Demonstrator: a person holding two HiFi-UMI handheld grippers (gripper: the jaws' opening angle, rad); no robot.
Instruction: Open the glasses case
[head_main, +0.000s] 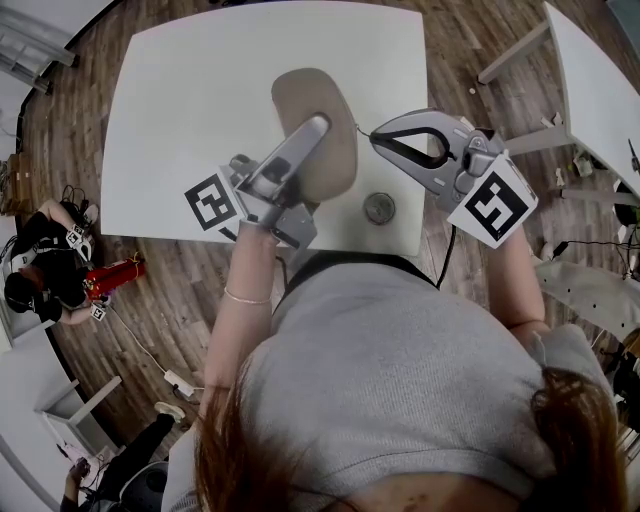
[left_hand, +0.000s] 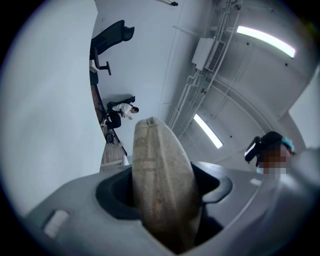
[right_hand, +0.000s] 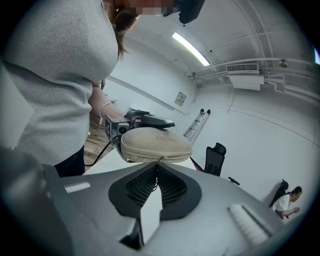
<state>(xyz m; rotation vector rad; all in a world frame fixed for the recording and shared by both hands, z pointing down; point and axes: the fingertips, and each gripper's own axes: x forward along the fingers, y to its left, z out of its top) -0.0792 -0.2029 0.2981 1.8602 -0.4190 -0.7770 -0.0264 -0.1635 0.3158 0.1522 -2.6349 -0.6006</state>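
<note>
While left tongs (head_main: 312, 130) clamp glasses case (head_main: 310, 92); right tongs (right_hand: 157, 170) closed, touching it

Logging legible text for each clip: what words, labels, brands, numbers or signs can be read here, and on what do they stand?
Embossed mark on the beige oval fabric glasses case: a short word, too blurred to read.
Small pale plate on the white wall: too small to read.
Black-and-white square markers on the left cube and the right cube: patterns only, no letters or numbers.
No text here can be quoted.
</note>
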